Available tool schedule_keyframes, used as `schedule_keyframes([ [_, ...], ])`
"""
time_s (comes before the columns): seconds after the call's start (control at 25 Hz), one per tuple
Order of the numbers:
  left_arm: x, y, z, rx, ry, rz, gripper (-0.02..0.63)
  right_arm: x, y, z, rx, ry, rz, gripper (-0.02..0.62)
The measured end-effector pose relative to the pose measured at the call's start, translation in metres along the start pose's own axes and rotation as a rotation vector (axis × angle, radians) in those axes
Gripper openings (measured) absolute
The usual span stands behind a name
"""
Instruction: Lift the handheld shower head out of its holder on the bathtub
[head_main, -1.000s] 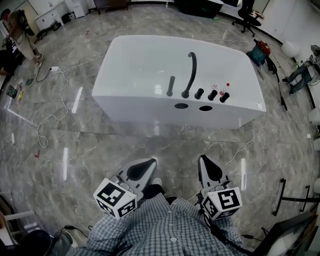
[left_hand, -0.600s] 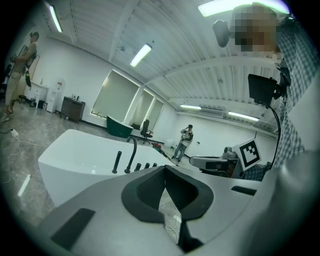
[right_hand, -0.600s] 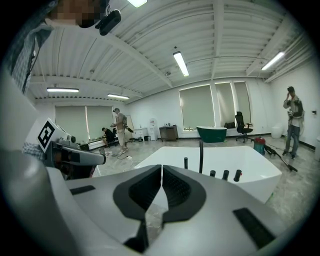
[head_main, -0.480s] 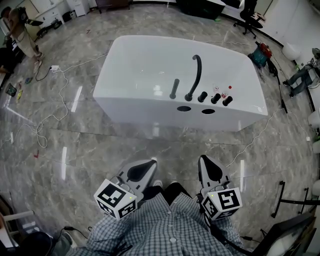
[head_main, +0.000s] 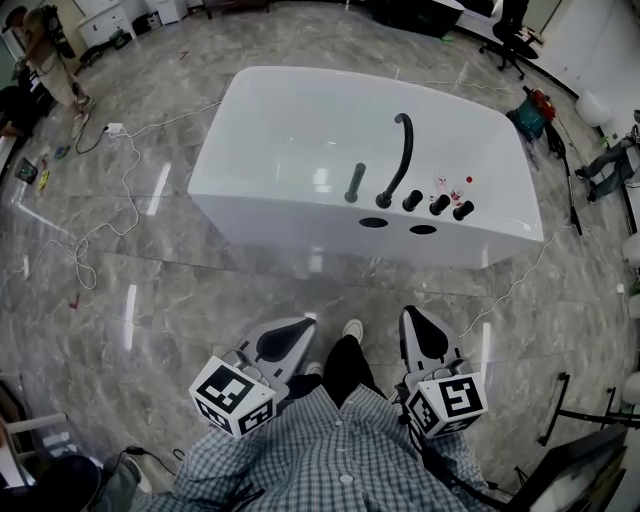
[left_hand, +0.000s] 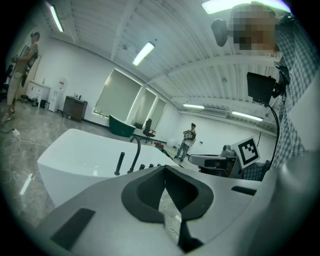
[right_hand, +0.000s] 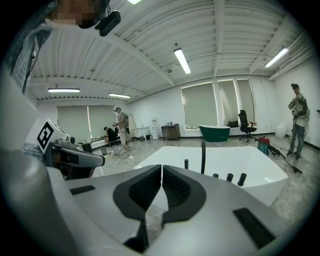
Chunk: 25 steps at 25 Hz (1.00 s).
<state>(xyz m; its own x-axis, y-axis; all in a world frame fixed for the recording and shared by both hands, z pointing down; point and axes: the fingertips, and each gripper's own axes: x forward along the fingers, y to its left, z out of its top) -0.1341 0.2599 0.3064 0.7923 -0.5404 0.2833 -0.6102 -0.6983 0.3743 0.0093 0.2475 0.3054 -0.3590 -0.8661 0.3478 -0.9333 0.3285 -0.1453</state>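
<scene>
The white bathtub (head_main: 290, 130) stands on the marble floor, well ahead of me. On its near deck the handheld shower head (head_main: 355, 182) is a short black rod upright in its holder, left of the curved black spout (head_main: 401, 150) and three black knobs (head_main: 438, 205). My left gripper (head_main: 305, 322) and right gripper (head_main: 408, 315) hover low near my body, both shut and empty, far short of the tub. The left gripper view shows the shower head (left_hand: 120, 163) beyond the left gripper (left_hand: 165, 167). In the right gripper view the shower head (right_hand: 186, 163) stands past the right gripper (right_hand: 162, 166).
White cables (head_main: 95, 240) trail over the floor left of the tub, and another cable (head_main: 510, 280) runs on the right. A red vacuum (head_main: 537, 105) and an office chair (head_main: 515, 30) sit at the far right, a black stand (head_main: 590, 410) near right. People stand at the far left (head_main: 50, 60).
The tub has slid lower and nearer in the head view as I step towards it. My dark trouser leg and white shoe now show between the grippers. Both grippers stay shut.
</scene>
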Motion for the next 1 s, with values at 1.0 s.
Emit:
schedule_keyframes([
  [1.0,0.171,0.047,0.079,-0.035,-0.015,0.089,0.009,0.109,-0.151,0.057,0.027,0.005,0.091,0.018],
])
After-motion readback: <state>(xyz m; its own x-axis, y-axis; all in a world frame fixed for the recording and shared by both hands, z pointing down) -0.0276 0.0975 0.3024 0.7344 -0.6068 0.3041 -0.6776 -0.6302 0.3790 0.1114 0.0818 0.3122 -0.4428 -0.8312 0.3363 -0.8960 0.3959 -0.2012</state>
